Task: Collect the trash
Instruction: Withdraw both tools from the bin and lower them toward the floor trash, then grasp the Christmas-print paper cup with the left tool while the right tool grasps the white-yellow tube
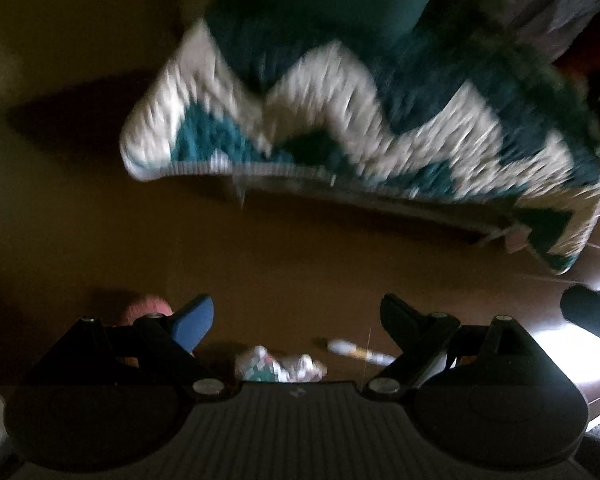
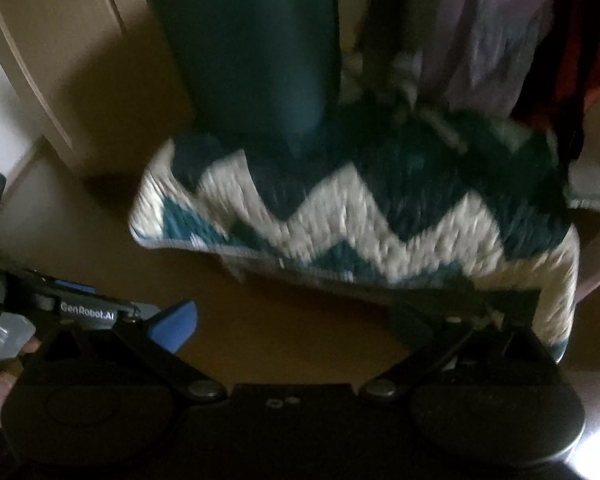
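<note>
In the left wrist view, my left gripper (image 1: 296,322) points down at a brown floor, jaws wide apart with nothing between them. Just below its fingers lie a crumpled printed wrapper (image 1: 280,366) and a thin white and yellow stick (image 1: 356,352). A pink rounded thing (image 1: 146,308) peeks out behind the blue-padded finger (image 1: 194,322). My right gripper (image 2: 294,328) also stands open and empty above bare floor, near the front edge of a teal and white zigzag rug (image 2: 380,216). Both views are blurred.
A tall teal bin (image 2: 252,52) stands at the rug's far edge. Clothes (image 2: 480,40) hang at the back right, and a pale door frame (image 2: 40,80) is at the left. The left gripper's housing (image 2: 88,314) and a hand (image 2: 0,392) show at left.
</note>
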The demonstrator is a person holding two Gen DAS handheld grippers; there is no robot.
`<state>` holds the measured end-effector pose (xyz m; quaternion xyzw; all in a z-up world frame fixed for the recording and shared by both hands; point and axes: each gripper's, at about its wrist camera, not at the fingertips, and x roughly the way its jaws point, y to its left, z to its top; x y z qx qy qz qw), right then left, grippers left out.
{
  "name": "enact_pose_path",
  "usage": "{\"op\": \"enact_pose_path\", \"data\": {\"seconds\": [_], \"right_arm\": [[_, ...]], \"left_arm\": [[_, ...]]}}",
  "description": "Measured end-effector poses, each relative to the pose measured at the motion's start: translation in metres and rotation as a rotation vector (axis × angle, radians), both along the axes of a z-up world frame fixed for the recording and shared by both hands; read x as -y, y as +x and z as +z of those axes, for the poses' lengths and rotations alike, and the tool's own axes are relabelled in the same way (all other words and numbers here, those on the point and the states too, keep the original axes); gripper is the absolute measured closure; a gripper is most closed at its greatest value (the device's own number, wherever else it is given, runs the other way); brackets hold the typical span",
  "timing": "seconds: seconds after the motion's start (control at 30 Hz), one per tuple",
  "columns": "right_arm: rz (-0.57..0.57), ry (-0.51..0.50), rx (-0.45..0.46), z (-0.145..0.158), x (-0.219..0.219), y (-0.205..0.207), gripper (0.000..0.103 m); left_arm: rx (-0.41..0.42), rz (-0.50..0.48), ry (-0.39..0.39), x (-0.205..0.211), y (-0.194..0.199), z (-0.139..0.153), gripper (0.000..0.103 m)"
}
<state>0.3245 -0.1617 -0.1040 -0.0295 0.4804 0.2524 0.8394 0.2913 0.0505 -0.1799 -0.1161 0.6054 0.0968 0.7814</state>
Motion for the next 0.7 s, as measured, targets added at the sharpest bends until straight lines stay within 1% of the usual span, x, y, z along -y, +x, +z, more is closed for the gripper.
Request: {"op": "enact_pose_path", "data": {"seconds": [0.07,0.17,0.3,0.43,0.5,0.57,0.7], "right_arm": [[0.01,-0.028,-0.052,-0.031,-0.002,0.006,0.001],[0.035,-0.088,-0.107,-0.076,-0.007,0.011,0.005],[0.14,-0.157,-0.195,-0.135,-0.019,0.01,0.009],[0.246,-0.215,-0.28,-0.187,-0.029,0.004,0.011],[0.309,-0.24,-0.313,-0.209,-0.035,0.0,0.012],[0.362,-0.265,-0.345,-0.232,-0.039,-0.005,0.014],[0.424,-0.293,-0.404,-0.276,-0.045,-0.01,0.021]], "left_arm": [[-0.065,0.031,-0.021,0.0,0.005,-0.031,0.012],[-0.155,0.062,-0.048,0.002,0.012,-0.078,0.012],[-0.254,0.069,-0.059,0.01,0.017,-0.134,0.012],[-0.376,0.081,-0.042,0.013,0.016,-0.192,0.012],[-0.433,0.112,-0.053,0.006,0.011,-0.221,0.012],[-0.471,0.132,-0.056,-0.001,0.007,-0.243,0.012],[-0.547,0.175,-0.058,-0.016,-0.004,-0.286,0.012]]}}
